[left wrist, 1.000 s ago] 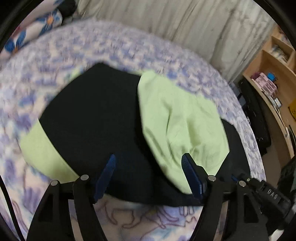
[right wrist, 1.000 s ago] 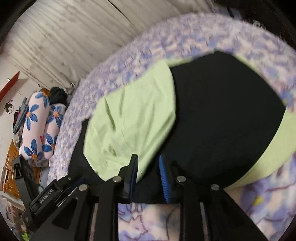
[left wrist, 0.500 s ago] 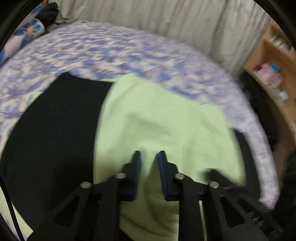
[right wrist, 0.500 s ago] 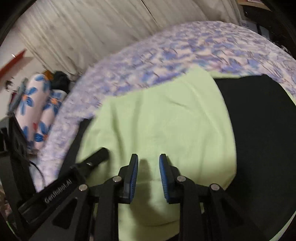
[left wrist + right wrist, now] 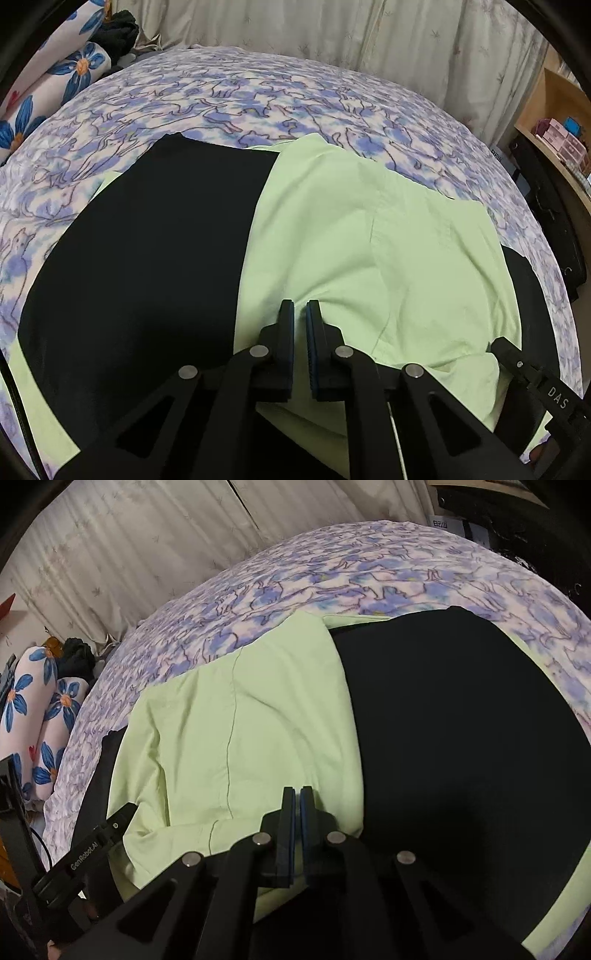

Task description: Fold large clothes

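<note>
A large garment lies flat on the bed, black with a light green flap folded over it. My left gripper is down on the near part of the green flap. Its jaws are closing to a narrow slit, and the cloth puckers at the tips. My right gripper rests on the same green flap near its border with the black cloth. Its jaws are closing too, pads almost together with green cloth nipped at the tips. Each view shows the other gripper's body at its bottom corner.
The bed wears a purple-blue patterned sheet. Pillows with blue flowers lie at the head end, with a pale curtain behind. A wooden shelf and a dark bag stand beside the bed.
Both grippers moved forward and down from the garment's near edge onto the green flap. The left jaws went from wide open to nearly shut. The right jaws closed the rest of the way.
</note>
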The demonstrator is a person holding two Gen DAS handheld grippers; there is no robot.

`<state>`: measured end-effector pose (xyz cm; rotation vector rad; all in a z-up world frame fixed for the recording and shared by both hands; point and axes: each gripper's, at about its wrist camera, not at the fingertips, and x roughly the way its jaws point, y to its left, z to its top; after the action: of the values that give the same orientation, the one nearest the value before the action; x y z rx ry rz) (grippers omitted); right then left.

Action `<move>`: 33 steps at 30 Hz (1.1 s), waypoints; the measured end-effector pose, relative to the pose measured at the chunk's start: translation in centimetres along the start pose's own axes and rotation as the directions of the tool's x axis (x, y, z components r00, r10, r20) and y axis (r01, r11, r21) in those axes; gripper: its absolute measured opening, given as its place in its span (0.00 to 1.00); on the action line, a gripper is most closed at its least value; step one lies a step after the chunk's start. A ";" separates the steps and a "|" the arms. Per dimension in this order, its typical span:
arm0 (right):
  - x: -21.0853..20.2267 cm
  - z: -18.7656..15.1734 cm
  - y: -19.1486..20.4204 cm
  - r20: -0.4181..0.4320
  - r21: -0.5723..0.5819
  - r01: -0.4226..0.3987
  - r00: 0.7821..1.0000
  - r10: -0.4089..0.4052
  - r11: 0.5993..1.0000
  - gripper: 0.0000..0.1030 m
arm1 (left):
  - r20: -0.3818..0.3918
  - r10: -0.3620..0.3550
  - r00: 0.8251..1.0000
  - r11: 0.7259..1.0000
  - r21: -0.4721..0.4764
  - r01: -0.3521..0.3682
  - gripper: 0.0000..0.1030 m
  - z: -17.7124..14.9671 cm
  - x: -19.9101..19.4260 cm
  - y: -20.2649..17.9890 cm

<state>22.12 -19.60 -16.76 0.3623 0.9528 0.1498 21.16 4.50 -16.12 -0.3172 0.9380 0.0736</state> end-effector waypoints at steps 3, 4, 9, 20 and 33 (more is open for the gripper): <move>-1.0 0.0 0.1 0.001 0.018 -0.011 1.000 0.011 1.000 0.03 | -0.006 0.000 1.000 1.000 -0.004 0.000 0.09 0.0 -1.2 -0.2; -1.5 -0.1 0.3 0.006 0.021 -0.017 1.000 0.017 1.000 0.03 | -0.006 -0.001 1.000 1.000 -0.006 0.001 0.15 0.0 -1.7 -0.2; -5.0 -0.8 1.4 0.039 0.002 -0.026 0.999 0.026 1.000 0.03 | 0.023 0.000 1.000 1.000 -0.006 0.000 0.40 -0.3 -5.3 -0.6; -14.8 -3.9 4.9 0.133 -0.091 -0.078 0.987 0.089 0.993 0.16 | 0.102 0.042 0.994 0.999 0.018 -0.044 0.65 -3.3 -16.5 0.5; -24.7 -10.5 7.1 0.234 -0.184 -0.046 0.968 0.089 0.982 0.17 | 0.115 0.078 0.990 0.993 0.077 -0.087 0.74 -11.4 -25.9 2.1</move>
<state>-0.40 -17.45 -0.71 0.2420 0.6806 0.2457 -3.47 5.00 -2.07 -0.1964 0.8409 0.1274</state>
